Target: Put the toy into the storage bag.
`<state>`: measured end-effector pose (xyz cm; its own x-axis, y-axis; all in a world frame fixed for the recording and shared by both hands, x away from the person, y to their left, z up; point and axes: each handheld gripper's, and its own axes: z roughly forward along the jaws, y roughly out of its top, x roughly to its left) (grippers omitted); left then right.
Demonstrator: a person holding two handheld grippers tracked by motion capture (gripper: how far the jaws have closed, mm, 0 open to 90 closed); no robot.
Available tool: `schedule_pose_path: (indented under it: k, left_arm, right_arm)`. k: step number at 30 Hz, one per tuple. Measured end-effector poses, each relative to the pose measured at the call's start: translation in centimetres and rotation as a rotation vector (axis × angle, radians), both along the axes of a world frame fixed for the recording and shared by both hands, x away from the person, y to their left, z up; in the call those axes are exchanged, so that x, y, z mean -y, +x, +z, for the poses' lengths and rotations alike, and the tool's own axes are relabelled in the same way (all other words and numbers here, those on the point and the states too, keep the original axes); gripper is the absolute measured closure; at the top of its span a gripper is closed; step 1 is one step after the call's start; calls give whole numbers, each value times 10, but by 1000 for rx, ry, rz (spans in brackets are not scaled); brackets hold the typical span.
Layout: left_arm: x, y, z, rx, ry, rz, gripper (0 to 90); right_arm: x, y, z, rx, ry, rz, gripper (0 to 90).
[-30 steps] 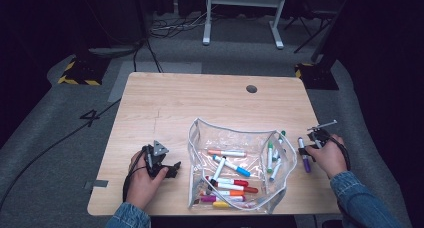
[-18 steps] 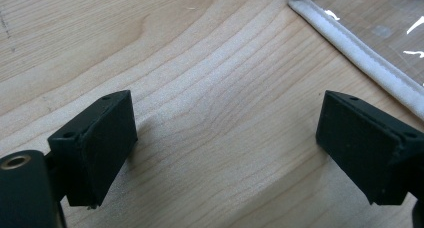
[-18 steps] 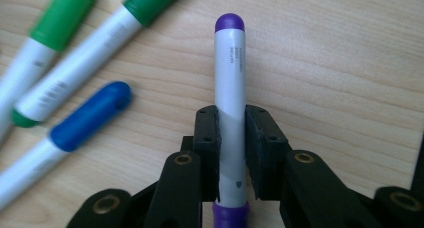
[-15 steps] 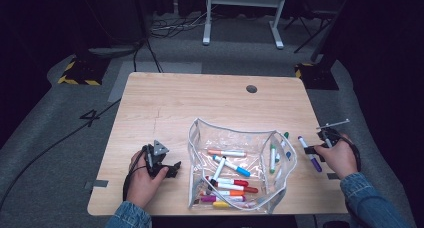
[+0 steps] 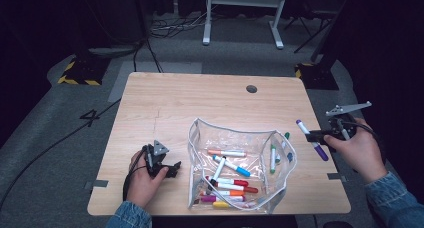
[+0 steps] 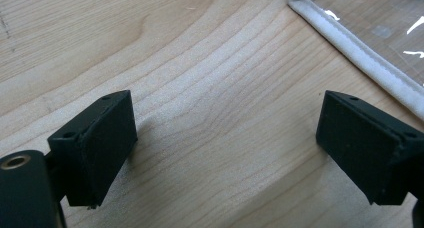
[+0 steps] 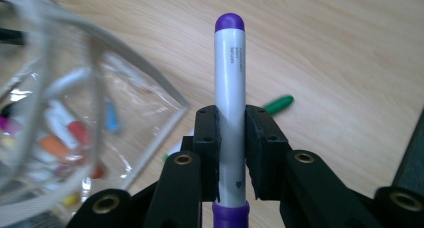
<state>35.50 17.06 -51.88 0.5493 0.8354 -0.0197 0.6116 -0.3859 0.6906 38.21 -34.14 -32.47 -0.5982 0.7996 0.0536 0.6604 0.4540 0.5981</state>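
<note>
Carrying step: right gripper [image 7: 231, 138] clamped on white purple-capped marker [image 7: 229, 88], lifted beside clear plastic zip pouch [image 5: 240, 165] on wooden table [image 5: 200, 103]. Left gripper [image 6: 225, 153] spread, empty. Next: across over the pouch mouth, then release.

A pale wooden counter [image 5: 200, 100] with a small round cable hole [image 5: 251, 88] near its far edge carries the lot. Toward the near side lies a clear plastic pouch [image 5: 240, 138] with white piping, open and holding a jumble of coloured markers. Just beside the pouch's right side a green marker [image 5: 286, 136] lies on the bare wood. The left tool [image 5: 167, 168] rests on the counter near the front left corner.
</note>
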Motion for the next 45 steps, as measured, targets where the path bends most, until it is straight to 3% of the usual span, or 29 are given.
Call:
schedule_pose_path:
  k: [6, 10, 15, 21, 31, 40, 45]
  left_arm:
    - [0, 0, 0, 0, 0, 0, 96]
    - [0, 0, 0, 0, -2, 2, 96]
    - [0, 0, 0, 0, -2, 2, 96]
    - [0, 0, 0, -1, -3, 2, 96]
    - [0, 0, 0, 0, -2, 2, 97]
    - [0, 0, 0, -1, -2, 2, 97]
    - [0, 0, 0, -1, -2, 2, 96]
  right_arm:
    - [-43, -20, 46, 64, 10, 151, 773]
    - [-71, -29, 61, 73, 4, 236, 772]
    - [-108, -37, 66, 60, -14, 343, 773]
    - [-144, -39, 57, 30, -54, 449, 772]
    - [-191, -42, 33, -36, -120, 577, 772]
    - [-222, -43, 0, -108, -176, 684, 771]
    - [-233, -45, -19, -146, -236, 727, 771]
